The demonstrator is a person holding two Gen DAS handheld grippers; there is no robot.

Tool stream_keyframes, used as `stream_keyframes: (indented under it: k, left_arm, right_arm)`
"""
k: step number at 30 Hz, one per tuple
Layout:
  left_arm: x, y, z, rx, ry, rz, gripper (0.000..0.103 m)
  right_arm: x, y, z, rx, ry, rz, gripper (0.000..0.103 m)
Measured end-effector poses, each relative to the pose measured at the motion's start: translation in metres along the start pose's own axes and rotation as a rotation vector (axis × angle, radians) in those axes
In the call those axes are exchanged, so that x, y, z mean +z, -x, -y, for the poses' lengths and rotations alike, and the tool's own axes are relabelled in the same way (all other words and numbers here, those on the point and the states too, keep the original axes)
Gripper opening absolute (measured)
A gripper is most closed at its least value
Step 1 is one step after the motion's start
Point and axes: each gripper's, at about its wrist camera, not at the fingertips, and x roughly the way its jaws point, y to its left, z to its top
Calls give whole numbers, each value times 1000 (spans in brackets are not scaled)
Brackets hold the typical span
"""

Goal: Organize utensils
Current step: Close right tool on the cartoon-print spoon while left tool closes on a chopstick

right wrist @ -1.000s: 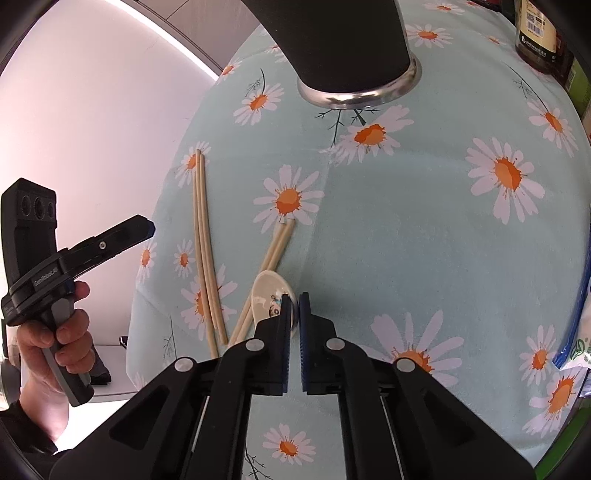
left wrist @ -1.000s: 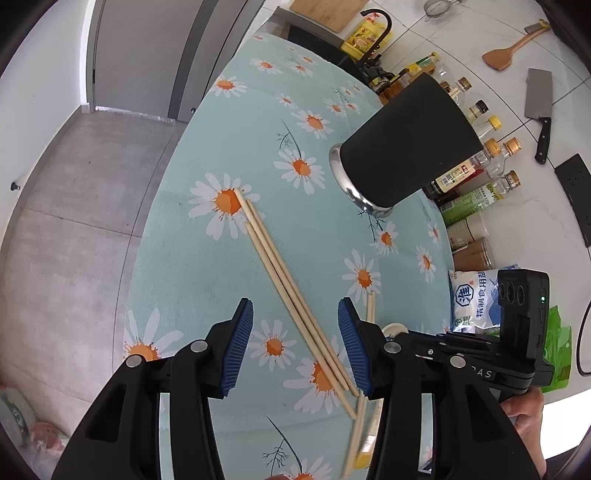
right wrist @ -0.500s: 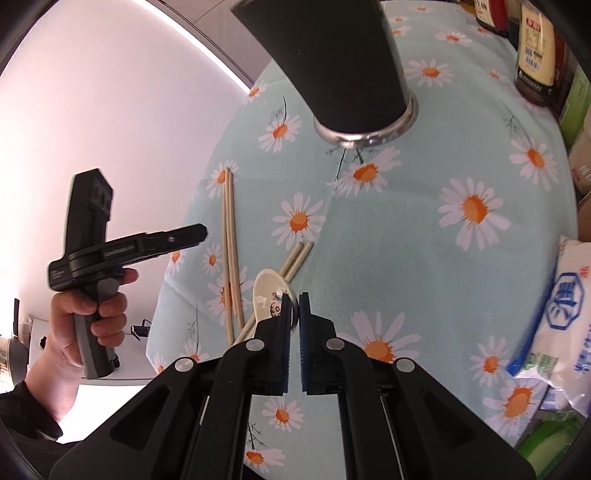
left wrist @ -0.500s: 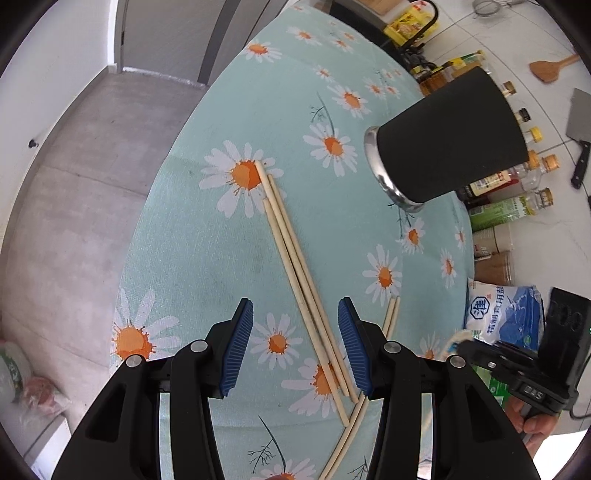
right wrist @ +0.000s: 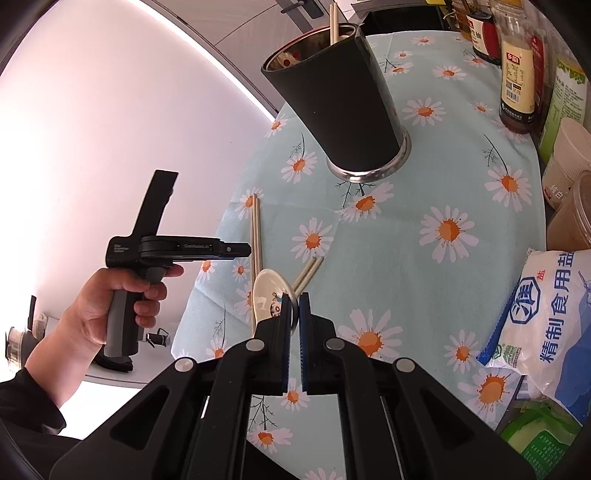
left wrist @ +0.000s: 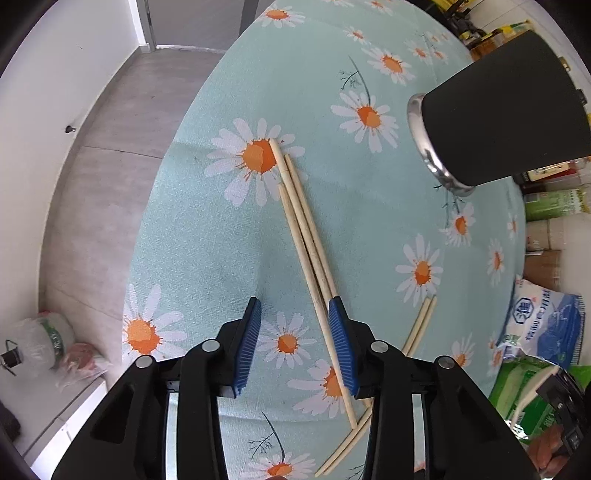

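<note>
1. Vs. a sec ago: the left gripper [left wrist: 295, 347] jaws have just been closing in; they stand partly spread, pointing steeply down over three long pale wooden chopsticks [left wrist: 303, 236] lying together on the daisy-print light-blue tablecloth [left wrist: 207, 236]. One stick is seen passing between the blue pads; no pad contact can be made out.
2. The right gripper [right wrist: 294, 314] is pinched shut on the handle of a cream ceramic spoon w/ a small cartoon print [right wrist: 267, 295]. The spoon is carried higher above the cloth than before; the black cylindrical utensil holder w/ a steel base ring [right wrist: 343, 110] now shows whole.
3. Right wrist view only: the holder's open top, w/ pale chopsticks [right wrist: 334, 22] standing inside; also the hand [right wrist: 110, 310] gripping the left tool.
4. Left wrist view only: grey floor, and the spoon's tip at the lower right edge.
5. A second chopstick pair [right wrist: 308, 273] lies apart on the cloth; a salt bag [right wrist: 550, 314] and sauce bottles [right wrist: 517, 77] stand at the table's edge.
</note>
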Motion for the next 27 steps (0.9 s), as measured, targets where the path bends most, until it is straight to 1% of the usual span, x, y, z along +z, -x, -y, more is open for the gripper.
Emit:
stream_keyframes:
  k: [1, 2, 9, 13, 15, 16, 17, 18, 22, 27]
  left_arm:
    - [0, -1, 2, 22, 2, -5, 32]
    - [1, -1, 3, 34, -2, -8, 31]
    - [5, -4, 14, 110, 10, -25, 31]
    - [6, -7, 21, 155, 14, -41, 33]
    - [10, -10, 30, 172, 16, -48, 32]
    - [11, -11, 33, 180, 14, -53, 28]
    - [12, -12, 37, 212, 12, -58, 18]
    - [13, -13, 41, 233, 10, -58, 17]
    - [16, -14, 47, 255, 15, -67, 17]
    - [17, -16, 48, 254, 30, -71, 17]
  right_arm:
    - [-1, 2, 1, 7, 0, 3, 5]
    - [-2, 3, 2, 13, 0, 5, 5]
    - [-7, 12, 11, 57, -12, 13, 5]
    - [-11, 16, 13, 74, -17, 11, 5]
    - [-13, 19, 15, 82, -21, 11, 5]
    - [-13, 20, 16, 85, -23, 11, 5]
    - [-14, 21, 17, 89, -25, 11, 5]
    - [-15, 22, 17, 92, -28, 12, 5]
    - [-17, 27, 18, 108, -33, 18, 5]
    - [-19, 28, 19, 108, -38, 7, 5]
